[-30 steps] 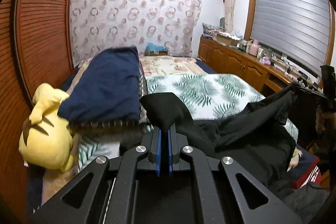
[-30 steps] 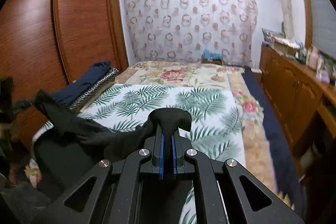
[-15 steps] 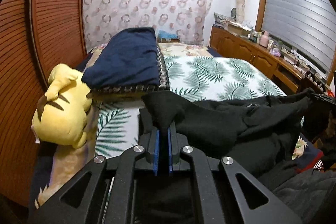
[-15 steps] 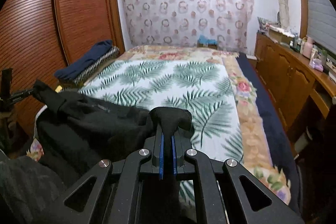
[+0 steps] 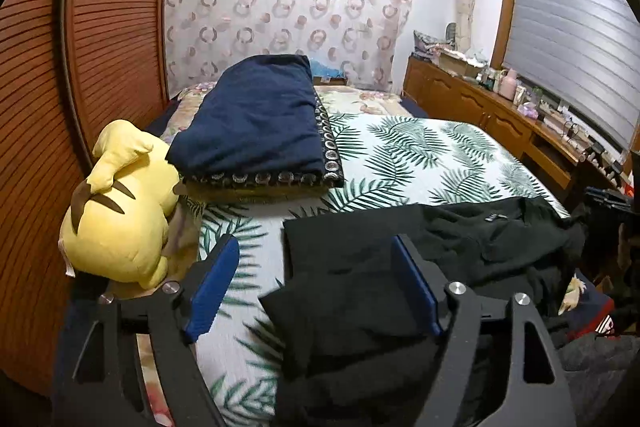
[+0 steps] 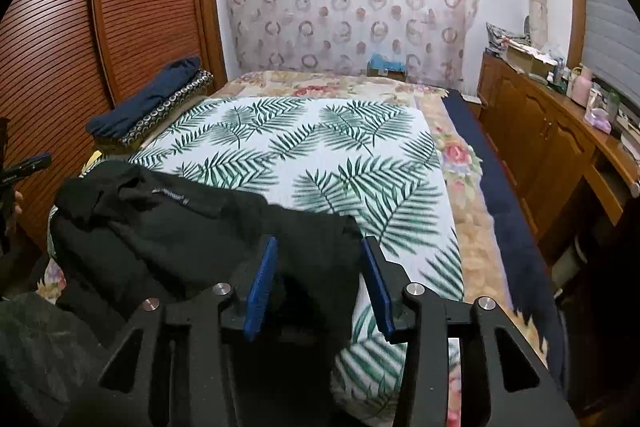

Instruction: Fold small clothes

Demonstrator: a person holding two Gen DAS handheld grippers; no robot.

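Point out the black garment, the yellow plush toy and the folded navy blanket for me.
Black garment [image 6: 168,227], right wrist view, on its spread middle.
Yellow plush toy [image 5: 120,223], left wrist view, on its rounded back.
Folded navy blanket [image 5: 256,119], left wrist view, on its top face.

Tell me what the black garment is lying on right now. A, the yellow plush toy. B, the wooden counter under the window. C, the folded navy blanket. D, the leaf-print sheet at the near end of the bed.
D: the black garment is spread over the leaf-print sheet at the near end of the bed, apart from the folded navy blanket and the yellow plush toy at the side.
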